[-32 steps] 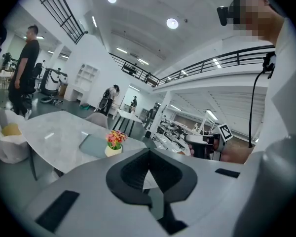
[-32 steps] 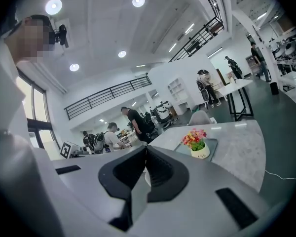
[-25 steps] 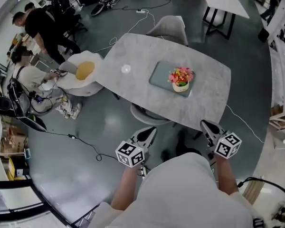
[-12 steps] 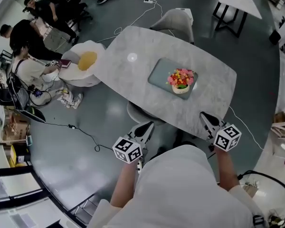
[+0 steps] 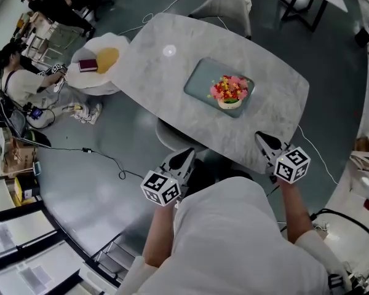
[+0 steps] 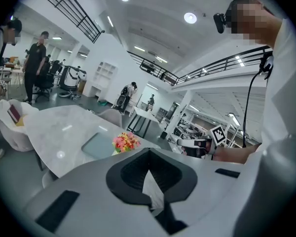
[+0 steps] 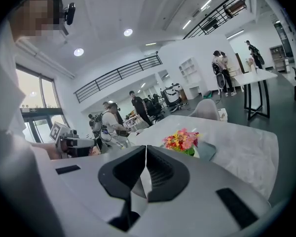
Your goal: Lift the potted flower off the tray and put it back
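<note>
Left gripper: held out low in front of the person's body, pointing toward the table and tipped a little downward; its marker cube sits just ahead of the hand.
Left jaws: pressed together at the tips in the left gripper view, with nothing pinched between them.
Left arm: the bare forearm reaches forward from under the white shirt, close to the body; the gripper tip stops short of the table edge, above the floor.
Right gripper: held out on the other side at about the same height, also tipped slightly down; its tip is at the table's near edge.
Right jaws: closed against each other in the right gripper view, only a hairline seam showing, and empty.
Right arm: the forearm is stretched forward, with the marker cube turned upward.
Potted flower: a small cream pot of pink, red and yellow blooms, upright on the tray, toward the tray's right end, well apart from both grippers.
Tray: a flat grey-blue rectangular tray, lying near the middle of the table.
Table: a pale grey marble-patterned top with rounded corners.
Both gripper views: the flowers stand ahead of the closed tips, beyond them.
</note>
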`<action>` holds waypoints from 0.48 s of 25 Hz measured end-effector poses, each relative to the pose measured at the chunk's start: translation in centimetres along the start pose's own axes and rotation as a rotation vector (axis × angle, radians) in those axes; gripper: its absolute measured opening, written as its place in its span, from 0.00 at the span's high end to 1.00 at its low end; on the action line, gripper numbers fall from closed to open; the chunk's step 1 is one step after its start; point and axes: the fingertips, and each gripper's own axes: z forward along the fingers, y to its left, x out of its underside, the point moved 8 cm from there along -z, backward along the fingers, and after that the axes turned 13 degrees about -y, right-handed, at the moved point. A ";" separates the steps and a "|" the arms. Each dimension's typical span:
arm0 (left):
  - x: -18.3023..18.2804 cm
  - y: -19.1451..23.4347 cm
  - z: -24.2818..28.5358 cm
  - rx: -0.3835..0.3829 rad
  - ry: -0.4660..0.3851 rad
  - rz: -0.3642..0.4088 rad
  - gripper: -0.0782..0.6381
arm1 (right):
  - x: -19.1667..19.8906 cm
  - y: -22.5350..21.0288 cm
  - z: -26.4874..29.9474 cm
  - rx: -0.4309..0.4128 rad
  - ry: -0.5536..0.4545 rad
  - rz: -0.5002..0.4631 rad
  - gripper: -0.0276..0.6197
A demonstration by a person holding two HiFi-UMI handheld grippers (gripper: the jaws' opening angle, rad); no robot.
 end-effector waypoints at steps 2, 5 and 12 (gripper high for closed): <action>0.2 0.7 0.3 -0.008 0.016 0.003 0.88 | 0.2 -0.4 0.9 0.003 0.014 0.002 0.93; 0.6 2.0 0.8 -0.014 0.039 0.004 0.88 | 0.8 -0.7 2.5 0.004 0.049 -0.020 0.93; 0.3 5.1 1.7 0.010 0.071 -0.011 0.88 | 1.8 -1.2 6.9 0.007 0.140 -0.093 0.92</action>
